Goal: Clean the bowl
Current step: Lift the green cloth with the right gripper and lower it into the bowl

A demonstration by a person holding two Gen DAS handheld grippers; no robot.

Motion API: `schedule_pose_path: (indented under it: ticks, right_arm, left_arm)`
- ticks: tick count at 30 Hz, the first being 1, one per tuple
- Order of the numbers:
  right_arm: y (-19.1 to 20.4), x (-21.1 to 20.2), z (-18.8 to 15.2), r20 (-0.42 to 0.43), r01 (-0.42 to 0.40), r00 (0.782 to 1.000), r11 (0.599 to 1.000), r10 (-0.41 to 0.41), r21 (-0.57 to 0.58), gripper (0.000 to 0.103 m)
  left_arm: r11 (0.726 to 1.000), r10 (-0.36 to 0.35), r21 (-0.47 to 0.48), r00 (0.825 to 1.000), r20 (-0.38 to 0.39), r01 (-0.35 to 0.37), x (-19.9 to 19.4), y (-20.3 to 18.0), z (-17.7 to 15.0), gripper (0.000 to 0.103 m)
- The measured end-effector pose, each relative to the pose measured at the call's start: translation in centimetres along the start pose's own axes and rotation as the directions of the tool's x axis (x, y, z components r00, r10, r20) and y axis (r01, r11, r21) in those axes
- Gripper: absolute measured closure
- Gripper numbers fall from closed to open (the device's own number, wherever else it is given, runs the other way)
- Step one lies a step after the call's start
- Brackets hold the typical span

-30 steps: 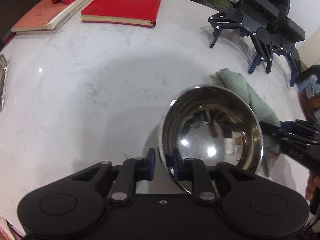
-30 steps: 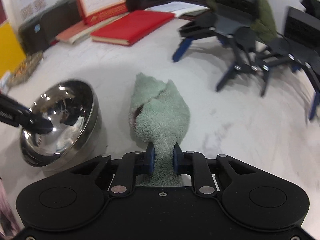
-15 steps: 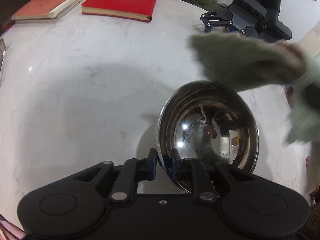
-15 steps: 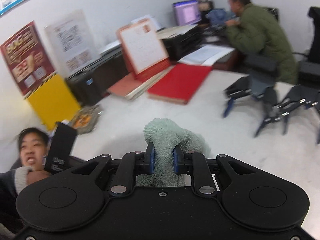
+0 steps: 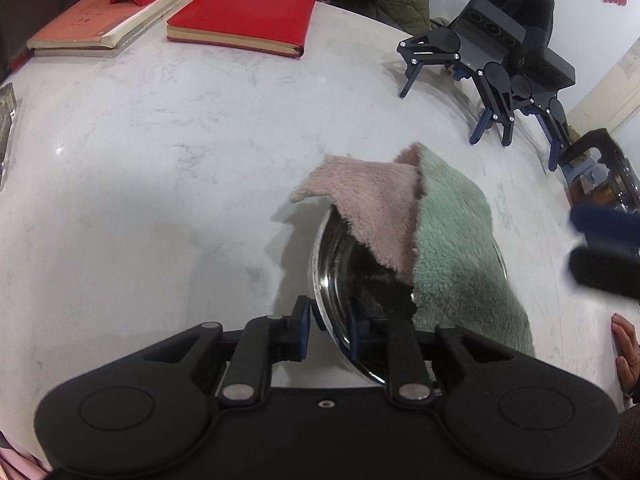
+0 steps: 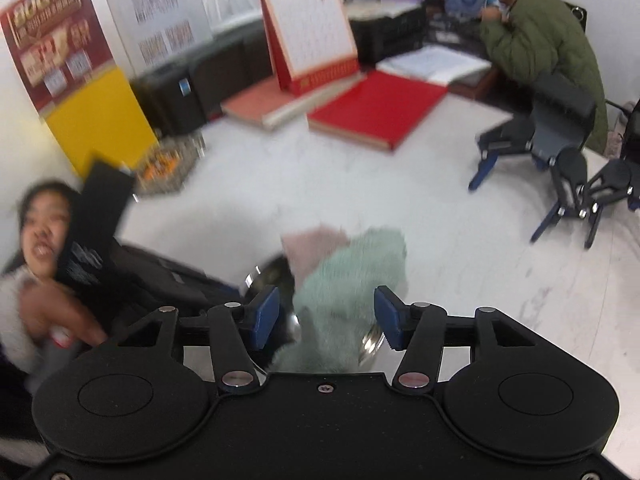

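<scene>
A steel bowl (image 5: 336, 264) sits tilted on the white marble table (image 5: 160, 184). My left gripper (image 5: 329, 334) has the near rim between its blue pads; its jaws are opening slightly, but the bowl keeps its tilt. A green and pink cloth (image 5: 452, 248) lies draped over the bowl's far and right side, hiding most of the inside. In the right wrist view, my right gripper (image 6: 326, 318) hovers above the cloth (image 6: 352, 276) and the bowl (image 6: 272, 272). Its jaws are opening wide and do not touch the cloth. It shows blurred at the right edge (image 5: 604, 248) of the left wrist view.
A red book (image 5: 244, 16), a calendar (image 6: 308, 24) and more books lie at the far side. Spare grippers on stands (image 5: 496, 76) and a glass container (image 5: 600, 176) occupy the right. A hand (image 5: 626, 344) rests at the right edge. A person in a green jacket (image 6: 544, 40) sits behind.
The right gripper lifted the cloth off the table, carried it over the bowl and opened; the cloth now lies on the bowl. The left gripper's pads stand slightly wider around the rim.
</scene>
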State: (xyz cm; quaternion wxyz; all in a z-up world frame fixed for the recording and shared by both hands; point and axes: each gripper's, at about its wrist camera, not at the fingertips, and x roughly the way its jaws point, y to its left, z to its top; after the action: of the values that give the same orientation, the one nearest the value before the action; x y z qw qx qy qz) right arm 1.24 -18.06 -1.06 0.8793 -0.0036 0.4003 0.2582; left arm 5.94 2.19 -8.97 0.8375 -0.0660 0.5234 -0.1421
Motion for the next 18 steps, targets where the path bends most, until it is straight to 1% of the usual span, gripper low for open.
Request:
schedule_pose_path:
  ticks: [1,3,5,6,7,8,9,11,15,18]
  right_arm:
    - [0.1,-0.2,0.3,0.009,0.004,1.000,1.000,-0.004,0.007,0.051]
    - [0.3,0.5,0.8,-0.001,0.031,1.000,0.999,-0.031,-0.009,0.052]
    - [0.7,2.3,1.1,-0.024,0.018,1.000,0.999,-0.019,-0.032,0.062]
    - [0.9,3.6,1.0,-0.048,0.002,0.999,0.999,-0.004,-0.041,0.064]
    - [1.1,4.5,0.9,-0.067,-0.002,0.998,0.999,-0.001,-0.051,0.069]
    - [1.2,5.3,0.8,-0.084,0.003,0.996,0.998,-0.008,-0.061,0.074]
    - [1.3,6.5,0.5,-0.107,0.014,0.994,0.997,-0.022,-0.072,0.076]
    - [1.2,7.9,0.1,-0.148,0.027,0.988,0.996,-0.039,-0.079,0.083]
    - [1.4,9.5,-1.6,-0.246,0.033,0.967,0.991,-0.064,-0.128,0.085]
    - [1.8,8.7,-2.0,-0.260,0.017,0.964,0.989,-0.054,-0.144,0.085]
  left_arm:
    - [1.000,0.017,0.017,1.000,0.008,-0.017,-0.2,-0.1,-0.1,0.080]
    - [0.997,0.053,0.057,0.998,0.026,-0.055,-0.5,-0.5,-0.3,0.080]
    - [0.995,0.066,0.075,0.997,0.034,-0.069,-0.7,-0.6,-0.5,0.080]
    - [0.995,0.068,0.076,0.997,0.035,-0.070,-0.7,-0.6,-0.5,0.080]
    - [0.995,0.064,0.071,0.997,0.035,-0.067,-0.8,-0.5,-0.6,0.079]
    - [0.996,0.062,0.068,0.997,0.035,-0.064,-0.8,-0.4,-0.7,0.079]
    - [0.996,0.060,0.063,0.998,0.036,-0.062,-0.8,-0.2,-0.7,0.079]
    - [0.996,0.068,0.052,0.996,0.051,-0.070,-0.8,0.0,-0.8,0.079]
    - [0.995,0.088,0.037,0.993,0.084,-0.091,-1.0,0.5,-0.9,0.074]
    - [0.997,0.078,0.010,0.993,0.087,-0.079,-1.0,0.9,-0.9,0.074]
